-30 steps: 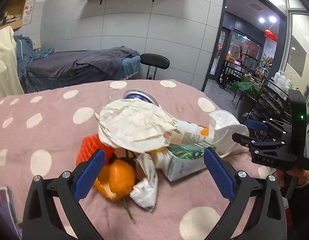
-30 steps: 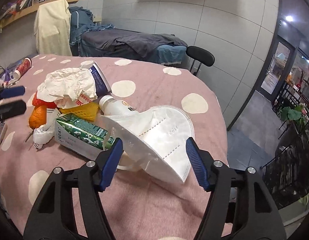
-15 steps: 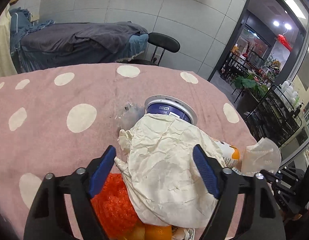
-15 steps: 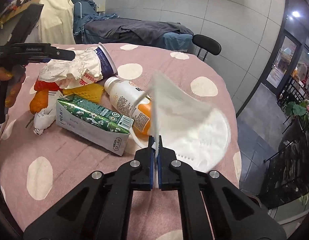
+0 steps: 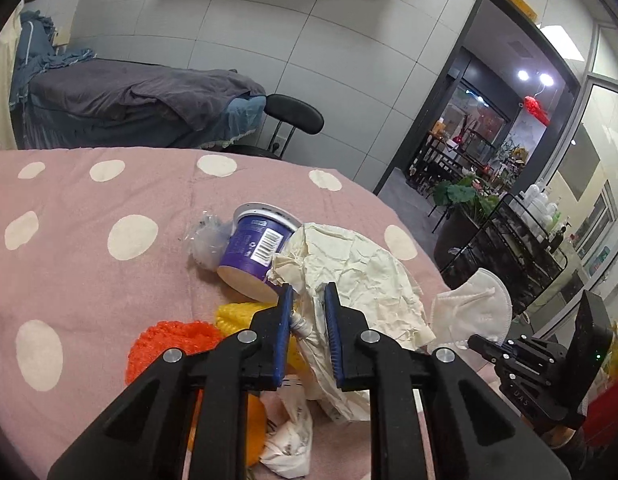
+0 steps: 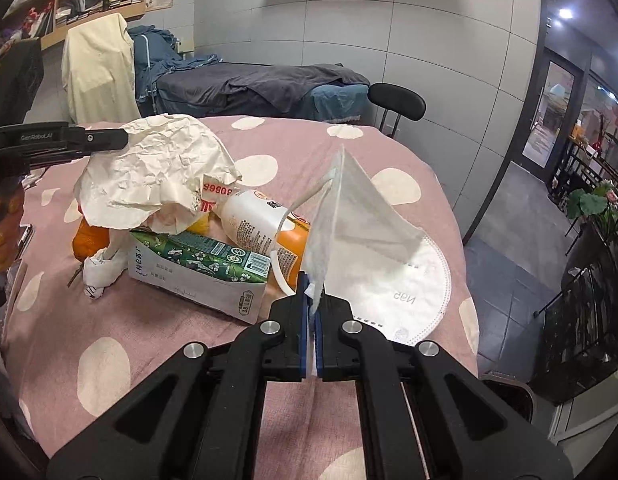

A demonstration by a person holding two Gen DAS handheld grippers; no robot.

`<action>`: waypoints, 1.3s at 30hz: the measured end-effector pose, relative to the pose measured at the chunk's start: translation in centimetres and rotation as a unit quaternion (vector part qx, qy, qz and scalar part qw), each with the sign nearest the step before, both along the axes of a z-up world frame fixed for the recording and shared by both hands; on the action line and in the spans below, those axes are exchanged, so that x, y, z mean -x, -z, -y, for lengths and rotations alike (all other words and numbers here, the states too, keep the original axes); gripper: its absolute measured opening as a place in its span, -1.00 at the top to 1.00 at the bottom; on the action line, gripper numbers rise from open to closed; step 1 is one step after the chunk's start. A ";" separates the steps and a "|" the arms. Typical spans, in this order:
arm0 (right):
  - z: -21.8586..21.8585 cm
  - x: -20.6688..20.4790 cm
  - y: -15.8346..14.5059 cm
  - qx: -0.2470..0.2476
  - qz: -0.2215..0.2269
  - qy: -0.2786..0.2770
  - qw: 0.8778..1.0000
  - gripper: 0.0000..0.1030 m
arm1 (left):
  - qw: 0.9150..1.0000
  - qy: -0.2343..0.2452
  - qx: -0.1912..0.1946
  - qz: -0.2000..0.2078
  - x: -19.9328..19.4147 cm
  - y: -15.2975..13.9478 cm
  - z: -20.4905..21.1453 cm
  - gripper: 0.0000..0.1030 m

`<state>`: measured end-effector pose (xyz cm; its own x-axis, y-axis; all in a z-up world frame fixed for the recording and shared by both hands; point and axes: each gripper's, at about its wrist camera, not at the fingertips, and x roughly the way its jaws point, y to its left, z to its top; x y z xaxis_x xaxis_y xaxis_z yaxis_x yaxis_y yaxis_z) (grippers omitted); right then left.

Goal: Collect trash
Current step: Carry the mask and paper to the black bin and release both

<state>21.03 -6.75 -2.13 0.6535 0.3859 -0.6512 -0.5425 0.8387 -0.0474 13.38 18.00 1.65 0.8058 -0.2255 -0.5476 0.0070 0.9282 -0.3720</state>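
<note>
A pile of trash lies on the pink dotted tablecloth (image 5: 89, 260). My left gripper (image 5: 308, 292) is closing its jaws on the crumpled cream paper (image 5: 361, 272), and the blue pads press on a fold of it. In the right wrist view that paper (image 6: 157, 172) hangs lifted from the left gripper (image 6: 121, 140). My right gripper (image 6: 312, 280) is shut on an edge of the white face mask (image 6: 369, 240), which stands folded up off the cloth. Under the paper lie a purple cup (image 5: 253, 248), a green milk carton (image 6: 197, 268), a white and orange bottle (image 6: 261, 220), orange netting (image 5: 169, 344) and orange peel (image 5: 255, 428).
The table's rounded edge falls away just right of the mask. Beyond the table's far edge stand a black chair (image 5: 293, 114) and a bed with grey covers (image 5: 129, 100). A black wire rack (image 5: 509, 248) stands on the floor to the right.
The left gripper moved forward over the pile, went from wide open to closed on the cream paper and raised it. The right gripper closed on the mask's edge and pulled it upright.
</note>
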 end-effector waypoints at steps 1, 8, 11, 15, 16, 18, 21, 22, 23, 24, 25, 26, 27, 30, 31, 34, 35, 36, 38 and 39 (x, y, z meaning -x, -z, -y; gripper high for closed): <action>0.3 0.3 -0.2 -0.003 0.002 0.003 1.000 0.94 | 1.000 0.001 -0.001 0.006 0.3 -0.3 0.5 0.68; 3.5 1.9 -2.0 -0.029 0.021 0.038 0.999 0.94 | 0.998 0.006 -0.035 0.050 1.9 -2.0 4.9 0.68; 5.7 2.8 -2.5 -0.036 0.032 0.061 0.997 0.94 | 0.997 0.018 -0.032 0.062 2.3 -2.2 7.2 0.68; 9.3 3.8 -2.9 -0.042 0.038 0.103 0.993 0.94 | 0.996 0.045 -0.031 0.069 2.3 -1.8 10.8 0.68; 10.3 4.1 -2.9 -0.043 0.039 0.114 0.992 0.94 | 0.996 0.051 -0.029 0.069 2.3 -1.7 11.4 0.68; 12.2 4.5 -3.0 -0.045 0.040 0.134 0.989 0.94 | 0.995 0.068 -0.022 0.069 2.1 -1.6 12.7 0.68; 14.9 4.8 -2.6 -0.044 0.040 0.167 0.984 0.94 | 0.994 0.089 -0.020 0.068 1.8 -1.3 14.7 0.68; 15.8 4.8 -2.3 -0.044 0.038 0.177 0.983 0.93 | 0.993 0.097 -0.018 0.067 1.8 -1.2 15.4 0.68; 17.0 4.8 -1.9 -0.044 0.033 0.192 0.980 0.94 | 0.992 0.104 -0.018 0.067 1.7 -1.2 16.0 0.68; 17.9 4.8 -1.5 -0.044 0.028 0.203 0.978 0.94 | 0.991 0.112 -0.019 0.067 1.6 -1.1 16.6 0.68; 18.7 4.7 -1.1 -0.043 0.023 0.213 0.976 0.94 | 0.991 0.117 -0.019 0.067 1.6 -1.0 17.0 0.68; 19.8 4.5 -0.5 -0.041 0.016 0.225 0.973 0.94 | 0.990 0.123 -0.020 0.066 1.4 -0.9 17.5 0.68; 20.6 4.3 0.0 -0.041 0.009 0.235 0.971 0.94 | 0.989 0.130 -0.019 0.064 1.2 -0.8 18.0 0.68; 23.1 3.7 2.1 -0.040 -0.018 0.264 0.964 0.94 | 0.987 0.146 -0.016 0.059 1.0 -0.5 19.3 0.68; 23.6 3.4 2.8 -0.037 -0.024 0.271 0.962 0.94 | 0.987 0.152 -0.018 0.057 0.8 -0.4 19.8 0.68; 25.3 2.4 5.3 -0.034 -0.053 0.295 0.954 0.94 | 0.985 0.164 -0.021 0.054 0.6 -0.2 20.9 0.68; 25.9 2.0 6.2 -0.035 -0.064 0.303 0.950 0.94 | 0.984 0.169 -0.021 0.053 0.5 -0.1 21.3 0.68; 26.3 1.7 7.0 -0.033 -0.072 0.309 0.948 0.93 | 0.983 0.174 -0.022 0.052 0.4 -0.1 21.7 0.68; 27.1 0.8 9.0 -0.030 -0.093 0.322 0.942 0.93 | 0.982 0.181 -0.027 0.051 0.3 0.0 22.4 0.68; 27.4 0.5 9.7 -0.032 -0.102 0.327 0.939 0.93 | 0.981 0.184 -0.029 0.050 0.3 0.1 22.8 0.68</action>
<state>20.51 -34.13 -11.79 0.6288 -0.0127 -0.7774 0.0978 0.9932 0.0628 13.12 -4.77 1.54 0.7265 -0.4823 -0.4895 0.3795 0.8754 -0.2992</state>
